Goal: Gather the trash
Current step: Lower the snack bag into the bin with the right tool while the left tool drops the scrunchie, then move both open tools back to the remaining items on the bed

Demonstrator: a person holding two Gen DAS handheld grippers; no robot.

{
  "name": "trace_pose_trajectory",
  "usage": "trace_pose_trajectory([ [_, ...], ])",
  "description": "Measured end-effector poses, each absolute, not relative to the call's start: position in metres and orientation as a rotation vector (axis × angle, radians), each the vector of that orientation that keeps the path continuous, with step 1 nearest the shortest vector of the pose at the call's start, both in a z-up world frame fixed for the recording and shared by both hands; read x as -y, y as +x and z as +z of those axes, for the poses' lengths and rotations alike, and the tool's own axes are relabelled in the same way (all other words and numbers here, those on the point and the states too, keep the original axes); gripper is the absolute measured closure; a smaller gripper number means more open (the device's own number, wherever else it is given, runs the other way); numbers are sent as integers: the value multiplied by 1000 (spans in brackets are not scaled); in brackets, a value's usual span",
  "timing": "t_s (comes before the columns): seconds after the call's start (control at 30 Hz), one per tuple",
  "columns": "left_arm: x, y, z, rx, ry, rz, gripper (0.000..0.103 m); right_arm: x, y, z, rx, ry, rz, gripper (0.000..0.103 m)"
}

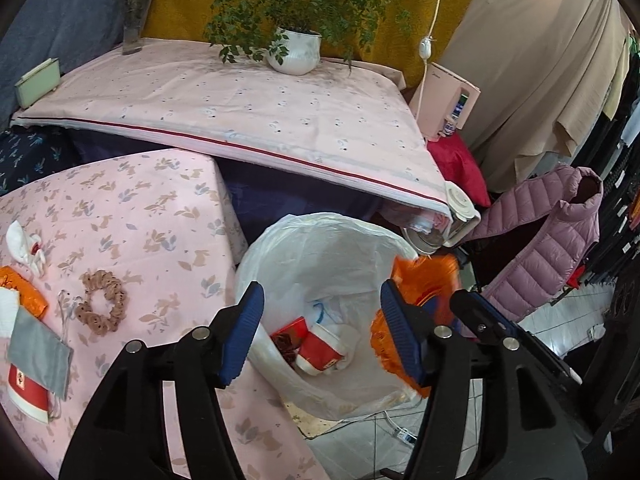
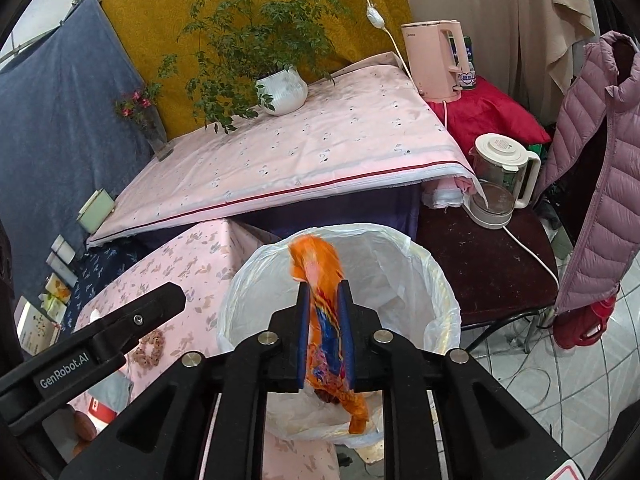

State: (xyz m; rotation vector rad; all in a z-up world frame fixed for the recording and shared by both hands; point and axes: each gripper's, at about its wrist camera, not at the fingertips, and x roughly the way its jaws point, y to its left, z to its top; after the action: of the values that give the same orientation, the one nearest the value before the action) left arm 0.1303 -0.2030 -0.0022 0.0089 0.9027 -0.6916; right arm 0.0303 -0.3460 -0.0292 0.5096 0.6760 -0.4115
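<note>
A trash bin lined with a white bag (image 1: pixel 280 240) (image 2: pixel 440 280) stands on the floor beside the low pink table (image 1: pixel 160 208). Inside it lie a red paper cup (image 1: pixel 320 350) and a red wrapper (image 1: pixel 290 330). My right gripper (image 2: pixel 325 292) is shut on an orange snack wrapper (image 2: pixel 316 264) and holds it over the bin's mouth; the wrapper also shows in the left wrist view (image 1: pixel 424 284). My left gripper (image 1: pixel 320 300) is open and empty above the bin. On the table lie a crumpled tissue (image 1: pixel 22 242), an orange wrapper (image 1: pixel 20 288), a grey mask (image 1: pixel 38 354) and a red cup (image 1: pixel 28 392).
A brown scrunchie (image 1: pixel 102 304) and earphones (image 1: pixel 66 312) lie on the low table. Behind is a higher pink-covered table (image 1: pixel 240 112) with a potted plant (image 1: pixel 296 52) and a vase (image 1: pixel 134 24). A glass kettle (image 2: pixel 500 176), a pink kettle (image 2: pixel 436 64) and a purple jacket (image 2: pixel 592 184) are to the right.
</note>
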Motion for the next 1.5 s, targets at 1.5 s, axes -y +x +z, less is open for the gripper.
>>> trace_pose_trajectory([
  [1.5, -8, 149, -40, -947, -219, -261, 29, 194, 64, -13, -744, 330, -172, 61],
])
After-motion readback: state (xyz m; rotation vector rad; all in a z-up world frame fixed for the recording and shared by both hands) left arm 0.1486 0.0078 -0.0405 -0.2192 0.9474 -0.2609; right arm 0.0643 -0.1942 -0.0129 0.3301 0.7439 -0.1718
